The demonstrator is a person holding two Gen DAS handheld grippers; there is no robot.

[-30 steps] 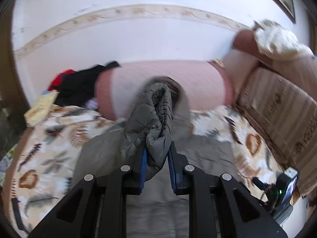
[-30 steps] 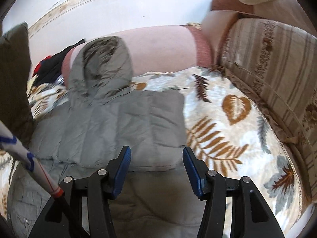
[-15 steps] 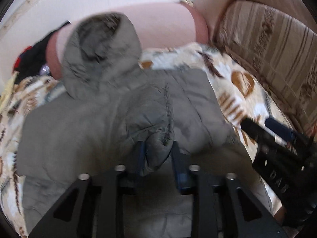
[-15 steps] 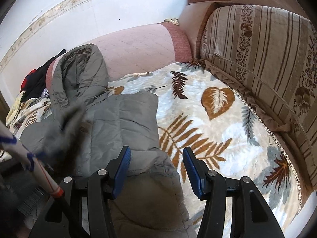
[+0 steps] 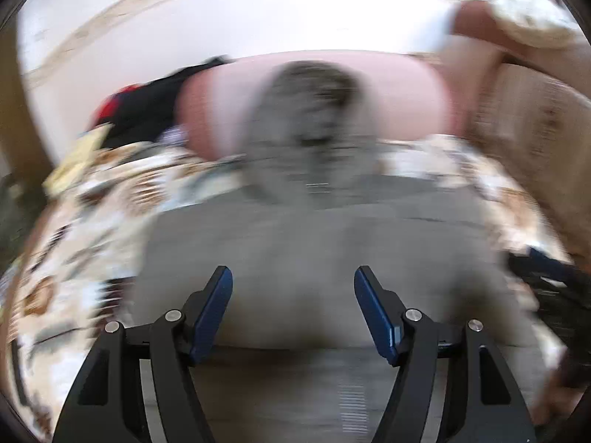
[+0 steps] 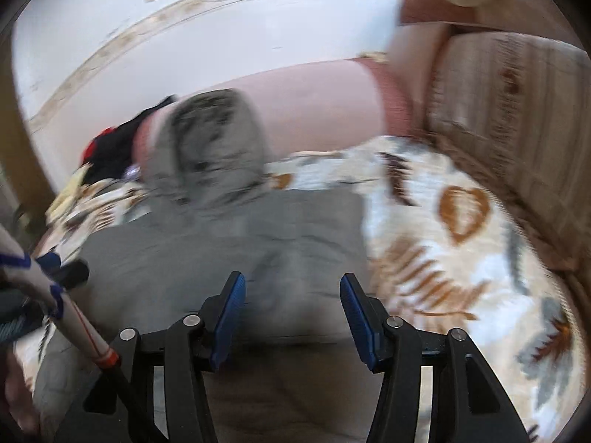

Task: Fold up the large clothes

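Left tongs (image 5: 293, 308): jaws spread, nothing between the blue pads; they have just been opening. A sec ago they were clenched on a bunched fold of the grey jacket (image 5: 314, 251), which now lies dropped flat on the leaf-print sofa cover (image 5: 74, 243) below them (frame v. blurred).

Right tongs (image 6: 291, 317): also released, empty, over the near edge of the jacket; jaws have just been closing a bit, gap slightly narrower than before.

Jacket body sits centre-left on the cover, sleeve now folded in over the chest. Further back, the hood (image 6: 210, 147) leans up against the pink bolster (image 6: 321, 107), same as earlier. Dark clothes pile (image 6: 114, 147) far left, striped backrest (image 6: 517, 118) at right, white wall (image 6: 221, 26) behind.
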